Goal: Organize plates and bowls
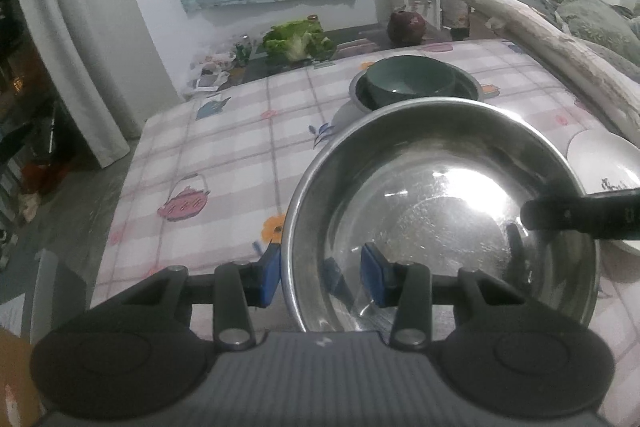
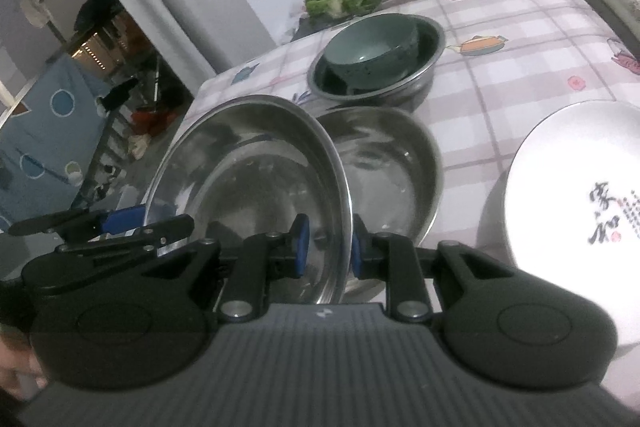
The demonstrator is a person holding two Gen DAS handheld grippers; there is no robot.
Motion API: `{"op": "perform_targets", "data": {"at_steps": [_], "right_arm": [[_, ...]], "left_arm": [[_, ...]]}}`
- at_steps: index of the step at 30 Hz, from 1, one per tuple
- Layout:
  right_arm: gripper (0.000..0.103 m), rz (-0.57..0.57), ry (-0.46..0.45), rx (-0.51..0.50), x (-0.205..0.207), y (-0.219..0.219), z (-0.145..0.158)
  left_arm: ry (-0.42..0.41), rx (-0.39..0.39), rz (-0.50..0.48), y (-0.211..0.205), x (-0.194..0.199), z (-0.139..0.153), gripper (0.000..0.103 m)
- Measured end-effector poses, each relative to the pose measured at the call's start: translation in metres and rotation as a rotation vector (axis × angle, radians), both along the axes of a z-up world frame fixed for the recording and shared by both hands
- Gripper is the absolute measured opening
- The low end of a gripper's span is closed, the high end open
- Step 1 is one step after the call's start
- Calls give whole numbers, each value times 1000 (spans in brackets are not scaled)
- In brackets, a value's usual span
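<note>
Both tongs pinch the steel bowl rim: left tongs w/ slack, prob; right tongs tight. Light, stiff, slippery; grip the rim.

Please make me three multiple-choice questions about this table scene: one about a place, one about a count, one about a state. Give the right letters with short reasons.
1. The green bowl sits: A on the floor; B inside the far steel bowl; C alone on the cloth.
2. Steel bowls in the right wrist view: A one; B two; C three.
3. The held bowl at the right gripper is: A tilted; B flat on the table; C upside down.

Answers: B, a steel rim surrounds it. C, the far steel bowl, the middle bowl and the held bowl. A, its rim stands steeply between the pads.
</note>
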State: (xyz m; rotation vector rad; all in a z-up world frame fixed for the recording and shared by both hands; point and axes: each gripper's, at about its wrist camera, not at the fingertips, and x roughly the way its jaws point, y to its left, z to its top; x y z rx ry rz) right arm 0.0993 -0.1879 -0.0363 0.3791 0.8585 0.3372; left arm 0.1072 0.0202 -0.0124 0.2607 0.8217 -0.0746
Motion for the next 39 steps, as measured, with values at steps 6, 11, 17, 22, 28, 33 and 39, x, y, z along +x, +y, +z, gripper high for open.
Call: {"op": "perform_targets", "data": {"at_steps": [6,11,17,22,28,33,39], "right_arm": [[22,-25,15,-2,22,-8,-7],[23,-31,40,-5,36,-9,-16],[23,-34,75,-19,48,-11,-27],[23,-40,92,-33,54,-11,-35],[23,-44,97,-31,57,-13,-39],[23,-46,97,-42,59,-12,-40],[26,-60,95,-35,59,-15,-38]], "left_arm": [[24,8,-20,-9,20,-9,43],[47,15,-27,-12,31,-18,43],[74,16,-44,-15,41,-28,43],[84,16,-62,-17,43,-34,43],[86,16,-74,-17,44,-36,43],[80,11,-90,-16,40,-32,44],[66,3,-112,-14,32,-24,45]]}}
